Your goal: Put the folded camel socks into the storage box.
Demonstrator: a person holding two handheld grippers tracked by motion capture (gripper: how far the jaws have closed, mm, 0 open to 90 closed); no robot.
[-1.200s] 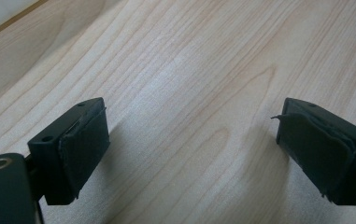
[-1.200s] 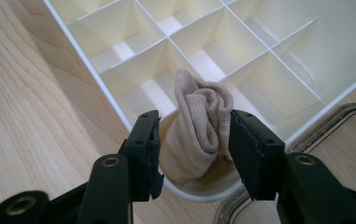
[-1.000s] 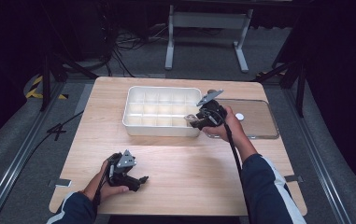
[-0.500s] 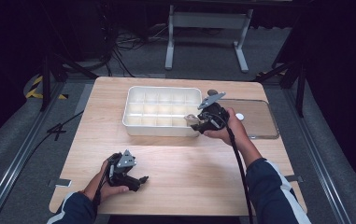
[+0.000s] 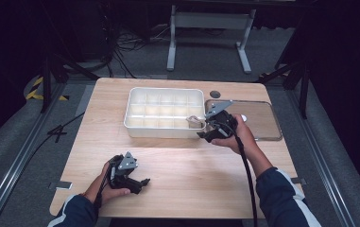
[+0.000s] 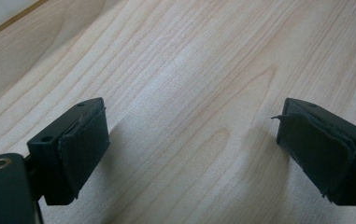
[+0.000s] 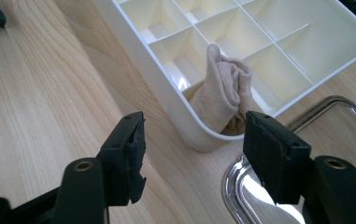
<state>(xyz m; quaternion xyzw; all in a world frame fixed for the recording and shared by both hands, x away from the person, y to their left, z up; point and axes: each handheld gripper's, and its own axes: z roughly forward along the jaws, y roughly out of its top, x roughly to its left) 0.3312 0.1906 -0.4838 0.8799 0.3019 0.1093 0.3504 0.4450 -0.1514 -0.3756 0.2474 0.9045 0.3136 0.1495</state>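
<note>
sock | rolled, beige, upright in corner cell of white organizer tray, 4 o'clock corner | right gripper jaws just opening, released, nothing between | left gripper open, idle on table

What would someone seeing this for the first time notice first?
Probably the white compartment tray at the far middle of the wooden table, with a beige rolled sock standing up in its near right corner cell. The right tool sits just beside that corner, open, its jaws having just been opening with nothing between them. A shiny metal tray lies to the right.
</note>
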